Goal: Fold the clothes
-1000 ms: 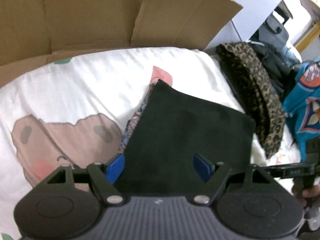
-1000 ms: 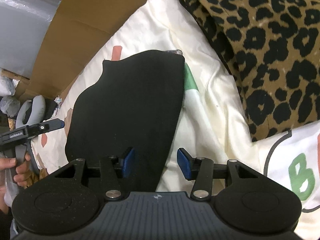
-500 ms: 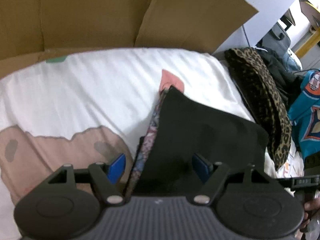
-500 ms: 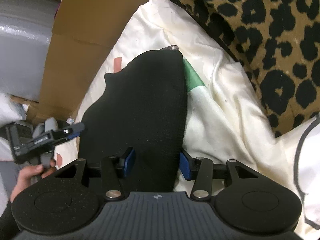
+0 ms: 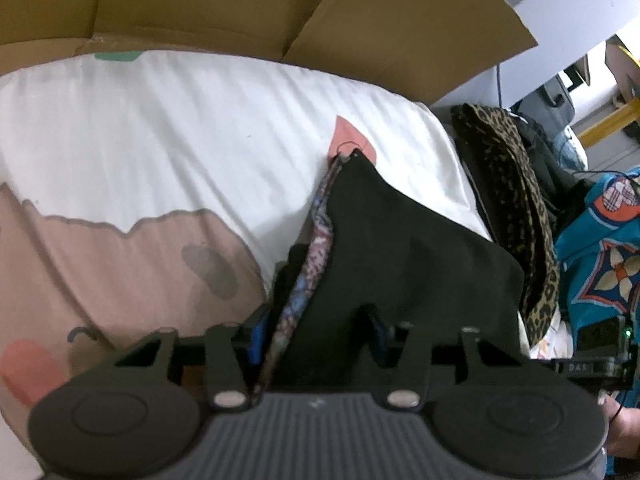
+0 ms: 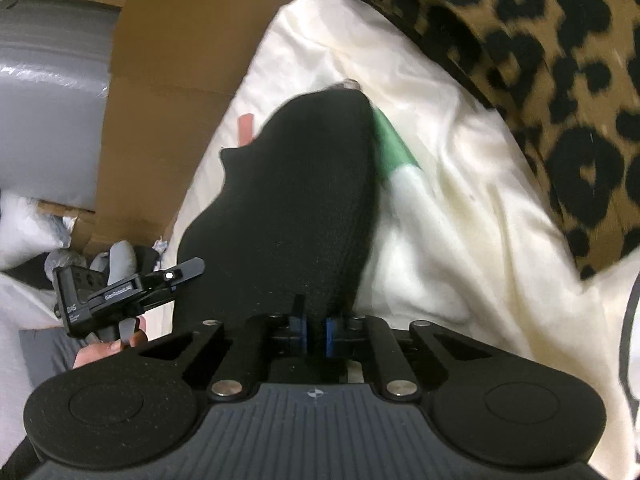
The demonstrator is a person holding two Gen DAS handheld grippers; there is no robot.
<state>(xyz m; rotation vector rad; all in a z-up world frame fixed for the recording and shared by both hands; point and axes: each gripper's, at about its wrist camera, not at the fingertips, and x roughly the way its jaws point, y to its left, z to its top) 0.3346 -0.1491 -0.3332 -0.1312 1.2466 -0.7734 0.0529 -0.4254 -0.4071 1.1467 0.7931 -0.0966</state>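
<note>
Garment [image 5: 404, 256] lies on a white sheet [image 5: 168, 128], cardboard [image 5: 240, 4] behind; right gripper [image 6: 316, 330] pinches its edge, left gripper [image 5: 318, 334] grips its near edge.

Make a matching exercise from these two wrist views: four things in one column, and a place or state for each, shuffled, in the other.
Column 1
1. black garment
2. leopard-print cloth
3. cardboard box
4. right hand-held gripper

Column 2
A. stands behind the white bedding
B. lies on the bedding, near edge gripped
C. pads nearly together on black fabric
D. heaped at the bedding's right side

Pairs: 1-B, 2-D, 3-A, 4-C
</note>
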